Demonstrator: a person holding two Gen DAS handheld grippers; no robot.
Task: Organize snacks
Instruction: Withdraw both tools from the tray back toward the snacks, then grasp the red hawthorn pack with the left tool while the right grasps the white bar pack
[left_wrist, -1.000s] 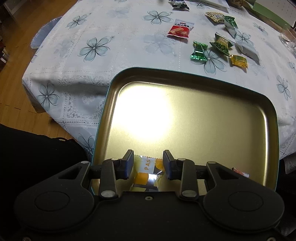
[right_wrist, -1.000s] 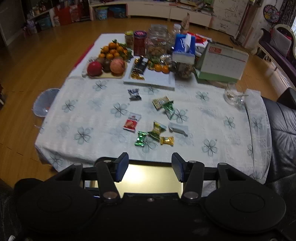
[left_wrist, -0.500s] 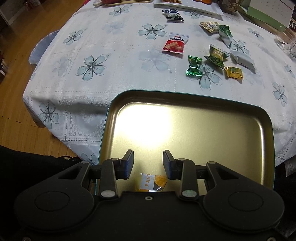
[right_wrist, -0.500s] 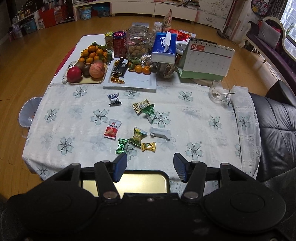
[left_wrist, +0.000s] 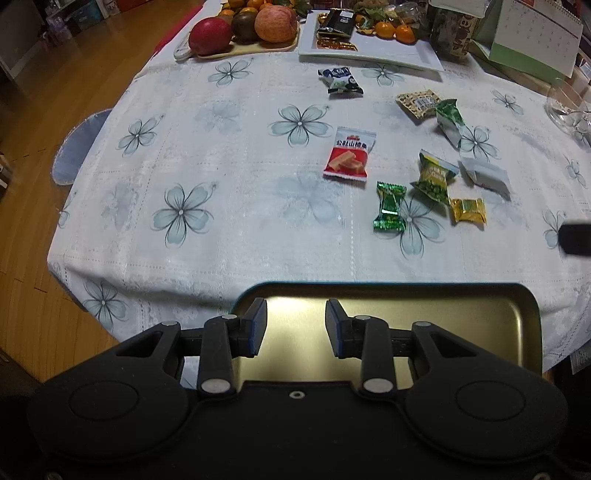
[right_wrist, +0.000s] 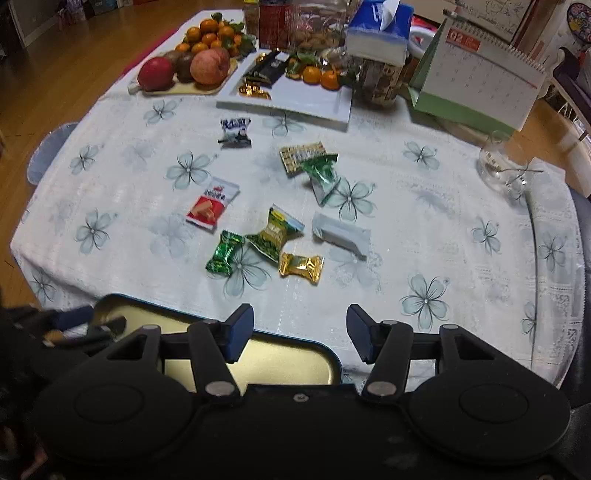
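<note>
Left wrist view: left gripper (left_wrist: 295, 328) over the near end of the gold tin (left_wrist: 461, 314), fingers (left_wrist: 255, 328) apart, nothing between them. Tin sits at the counter (left_wrist: 221, 229) edge. Snacks lie loose on the flowered cloth beyond: red packet (left_wrist: 349, 154), green candy (left_wrist: 388, 206), gold candy (left_wrist: 468, 211). Right wrist view: right gripper (right_wrist: 300, 334) above the tin's right corner (right_wrist: 295, 360), fingers (right_wrist: 240, 332) spread, empty. White packet (right_wrist: 341, 234) and green candy (right_wrist: 224, 253) rest just beyond the tin, fruit tray (right_wrist: 177, 86) at the far side.
</note>
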